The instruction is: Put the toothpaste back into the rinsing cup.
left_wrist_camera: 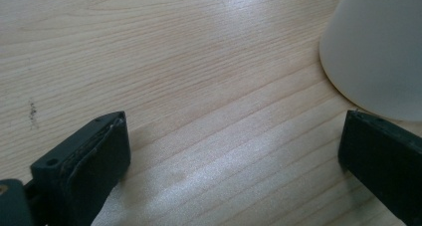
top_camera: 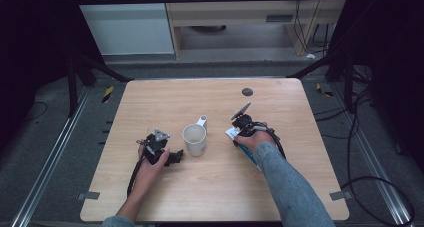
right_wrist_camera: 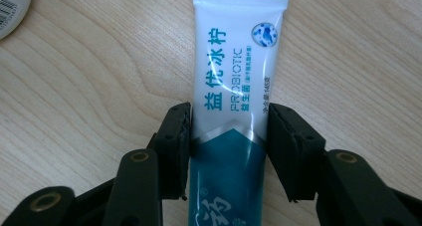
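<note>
A white mug (top_camera: 195, 139) stands upright mid-table, its handle pointing away from me. My left gripper (top_camera: 175, 157) rests low just left of it, open, jaws wide apart over bare wood (left_wrist_camera: 234, 131); the mug's wall (left_wrist_camera: 378, 52) is close beyond the right jaw. A white and teal toothpaste tube (top_camera: 232, 132) lies flat on the table right of the mug. My right gripper (top_camera: 240, 137) is shut on the tube, one pad against each side of it (right_wrist_camera: 229, 121). The tube's crimped white end (right_wrist_camera: 236, 76) points away from the jaws.
The light wooden table (top_camera: 210, 187) has a black round disc (top_camera: 247, 92) near its far edge. A white rounded edge with a barcode label (right_wrist_camera: 10, 7) sits at the top left of the right gripper view. Cables trail from both grippers.
</note>
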`<state>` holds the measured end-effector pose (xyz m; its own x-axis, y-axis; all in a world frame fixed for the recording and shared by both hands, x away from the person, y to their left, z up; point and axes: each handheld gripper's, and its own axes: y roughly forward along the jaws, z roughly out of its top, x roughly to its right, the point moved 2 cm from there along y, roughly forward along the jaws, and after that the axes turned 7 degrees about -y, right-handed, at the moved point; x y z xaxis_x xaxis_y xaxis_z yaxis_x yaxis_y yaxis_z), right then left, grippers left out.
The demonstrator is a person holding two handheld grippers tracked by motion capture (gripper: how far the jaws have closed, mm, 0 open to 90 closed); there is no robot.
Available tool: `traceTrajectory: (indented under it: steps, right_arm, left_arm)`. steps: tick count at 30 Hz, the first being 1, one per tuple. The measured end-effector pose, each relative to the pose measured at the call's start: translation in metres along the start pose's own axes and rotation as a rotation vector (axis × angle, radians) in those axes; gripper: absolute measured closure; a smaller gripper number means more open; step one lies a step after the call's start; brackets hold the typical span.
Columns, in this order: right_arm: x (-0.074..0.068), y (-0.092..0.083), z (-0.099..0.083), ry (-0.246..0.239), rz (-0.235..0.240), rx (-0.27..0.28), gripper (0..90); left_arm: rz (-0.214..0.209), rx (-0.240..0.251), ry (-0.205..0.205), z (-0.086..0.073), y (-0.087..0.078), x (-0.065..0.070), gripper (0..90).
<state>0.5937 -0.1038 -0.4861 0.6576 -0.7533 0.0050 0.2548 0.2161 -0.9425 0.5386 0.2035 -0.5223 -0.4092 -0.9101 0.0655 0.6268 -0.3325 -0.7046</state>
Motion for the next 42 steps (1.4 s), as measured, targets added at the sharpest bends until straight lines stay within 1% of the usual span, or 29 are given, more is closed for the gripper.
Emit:
traceTrajectory:
  steps: [3,14,19,21,24,28,34,35,36,38,39,42]
  right_arm:
    - [-0.001,-0.0007,-0.0006,0.003,-0.007,-0.005,53.5]
    - [-0.0012,0.0013,-0.0012,0.006,-0.002,-0.007,53.8]
    - [-0.0047,0.0012,-0.0029,0.006,-0.029,0.004,55.4]
    - [-0.0051,0.0012,-0.0033,-0.002,-0.031,0.01,56.2]
    - [-0.0066,0.0015,-0.0031,0.006,-0.043,0.006,56.9]
    - [-0.0071,0.0012,-0.0022,0.005,-0.044,0.001,58.1]
    - [-0.0079,0.0004,-0.0015,0.008,-0.05,-0.005,60.6]
    - [-0.0072,0.0002,-0.0017,0.002,-0.054,-0.006,63.3]
    - [-0.0072,0.0002,-0.0017,0.002,-0.054,-0.006,63.3]
    - [-0.0065,-0.0008,-0.0017,0.007,-0.044,-0.006,65.0]
    - [-0.007,-0.0016,-0.0018,0.019,-0.04,-0.007,66.6]
    - [-0.0066,-0.0026,-0.002,0.012,-0.036,-0.006,68.6]
  left_arm:
    - [-0.001,0.001,0.0,0.0001,0.0002,0.0001,0.0]
    - [-0.001,0.002,-0.001,0.0001,0.0002,0.0002,0.0]
    - [-0.002,0.002,-0.001,0.0001,0.0003,0.0002,0.0]
    - [-0.003,0.003,-0.001,0.0002,0.0004,0.0002,0.0]
    - [-0.003,0.003,-0.001,0.0002,0.0004,0.0002,0.0]
    - [-0.004,0.002,0.0,0.0004,0.0006,0.0002,0.0]
    - [-0.004,0.002,0.0,0.0004,0.0006,0.0002,0.0]
    - [-0.004,0.002,0.0,0.0004,0.0006,0.0002,0.0]
    - [-0.004,0.002,0.0,0.0004,0.0006,0.0002,0.0]
    - [-0.004,0.002,0.0,0.0005,0.0006,0.0002,0.0]
    - [-0.005,0.002,0.0,0.0005,0.0007,0.0002,0.0]
    - [-0.005,0.002,0.0,0.0005,0.0007,0.0002,0.0]
